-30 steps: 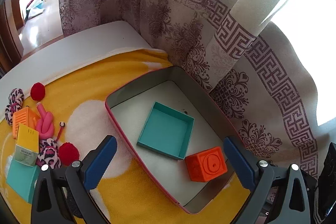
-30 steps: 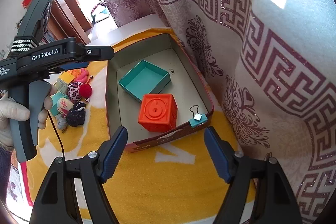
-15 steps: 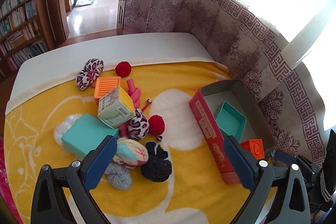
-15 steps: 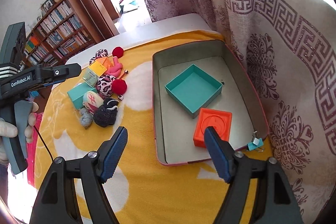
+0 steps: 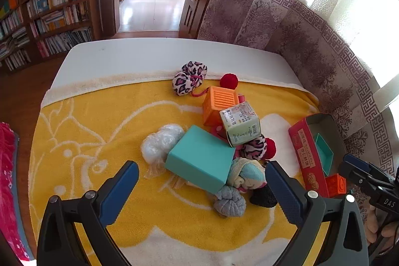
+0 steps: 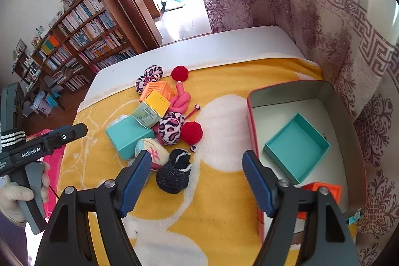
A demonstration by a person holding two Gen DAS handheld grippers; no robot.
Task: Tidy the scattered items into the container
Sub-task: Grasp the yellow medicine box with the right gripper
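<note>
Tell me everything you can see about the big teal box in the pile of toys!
The teal box is a closed, plain, smooth box that looks like cardboard. It lies tilted on the yellow blanket at the near edge of the pile. A crinkly clear plastic bag presses against one side, the pale green carton leans over its far corner, and rolled socks nestle against its other side. Neither gripper touches it.

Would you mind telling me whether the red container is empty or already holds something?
Not empty: the red container holds an open teal tray and an orange cube on its floor.
</note>
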